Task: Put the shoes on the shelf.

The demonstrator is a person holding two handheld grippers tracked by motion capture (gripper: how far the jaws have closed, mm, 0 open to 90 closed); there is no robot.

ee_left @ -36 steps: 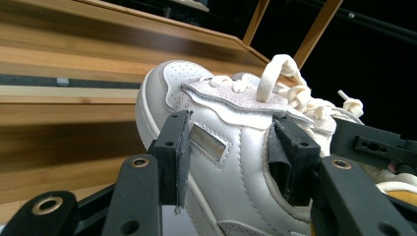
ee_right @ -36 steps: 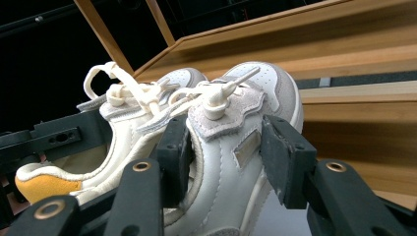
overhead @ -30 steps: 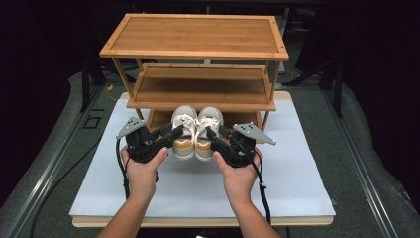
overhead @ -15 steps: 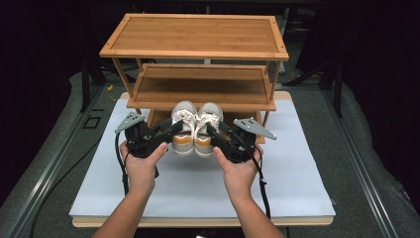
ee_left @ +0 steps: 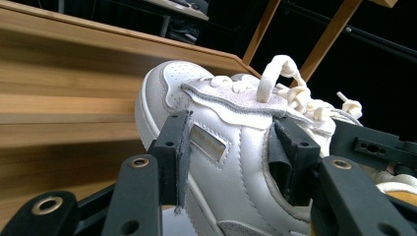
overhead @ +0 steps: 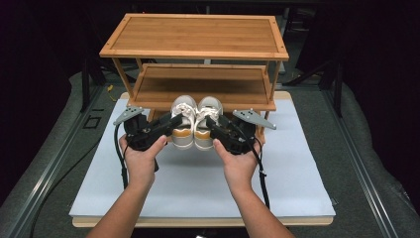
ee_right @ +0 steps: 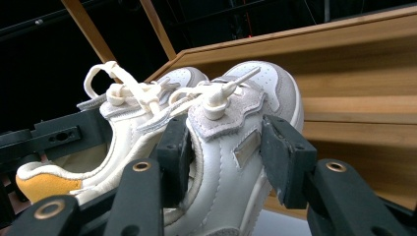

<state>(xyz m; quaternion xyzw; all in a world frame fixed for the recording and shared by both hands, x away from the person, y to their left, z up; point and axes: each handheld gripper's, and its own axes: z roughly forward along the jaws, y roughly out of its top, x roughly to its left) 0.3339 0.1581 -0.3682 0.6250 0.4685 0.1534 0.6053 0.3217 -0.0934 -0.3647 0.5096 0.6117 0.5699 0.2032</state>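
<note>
— Where are the shoes?

— Side by side, just in front of the bamboo rack (overhead: 198,47) near the desk's (overhead: 297,188) far edge, toes toward its lower shelf.

— And my jaws?

— My left gripper (overhead: 168,124) has its jaws spread wide, clamped on the left sneaker (ee_left: 221,162). My right gripper (overhead: 214,124) clamps the right sneaker (ee_right: 231,162) likewise, pads (ee_right: 282,157) pressing its sides.

A bamboo rack (overhead: 195,39) with 2 shelves stands on a white mat (overhead: 297,168) covering the table.
</note>
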